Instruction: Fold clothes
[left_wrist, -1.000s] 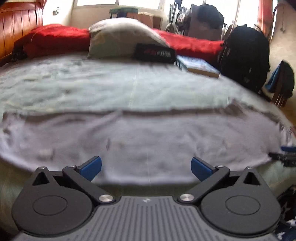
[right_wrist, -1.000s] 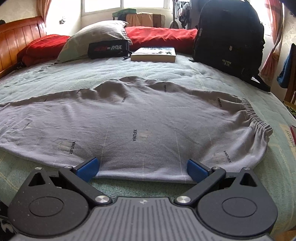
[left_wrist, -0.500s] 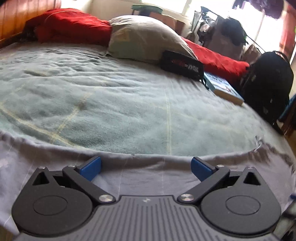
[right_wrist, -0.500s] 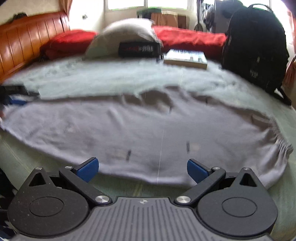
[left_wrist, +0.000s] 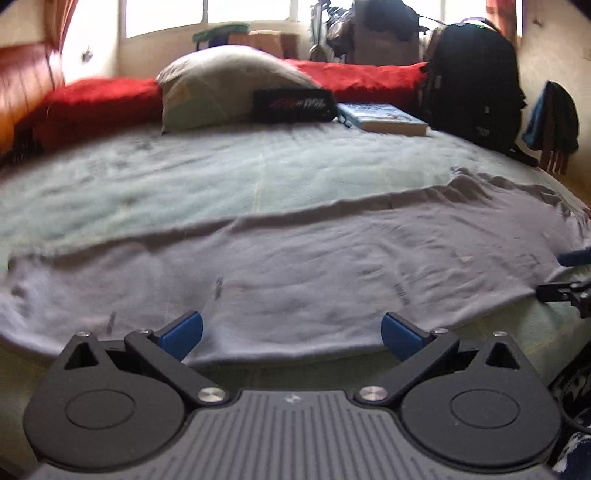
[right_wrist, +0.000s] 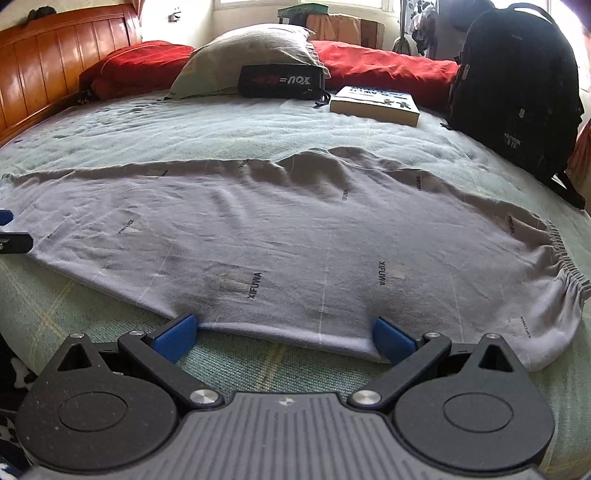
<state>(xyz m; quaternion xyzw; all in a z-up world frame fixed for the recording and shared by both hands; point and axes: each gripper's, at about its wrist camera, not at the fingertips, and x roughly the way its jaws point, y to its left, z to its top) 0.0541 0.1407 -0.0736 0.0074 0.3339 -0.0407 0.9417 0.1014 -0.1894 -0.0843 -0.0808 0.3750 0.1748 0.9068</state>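
Garment: we found the grey trousers (right_wrist: 295, 236) laid flat across the near half of the bed (right_wrist: 229, 129), the elastic waistband (right_wrist: 561, 262) at the right end and small dark lettering printed over the cloth; in the left wrist view the same cloth (left_wrist: 295, 266) stretched from edge to edge.
Right gripper: our right gripper (right_wrist: 284, 334) stood at the near hem with its blue fingertips (right_wrist: 173, 336) spread wide, one at either side of a stretch of the hem and gripping nothing.
Left gripper: our left gripper (left_wrist: 291, 334) sat at the near edge further along the trousers, its fingers likewise spread apart and empty; the view was blurred.
Bed: a pale green cover lay under the trousers.
Beyond the garment: a grey pillow (right_wrist: 251, 55) rested at the far side with a black pouch (right_wrist: 280, 83) against it, a book (right_wrist: 375, 105) just beside the pouch and a red blanket (right_wrist: 384, 70) behind.
Far right: a black backpack (right_wrist: 517, 92) stood upright on the bed.
Left edge: a wooden headboard (right_wrist: 48, 70) ran along the bed.
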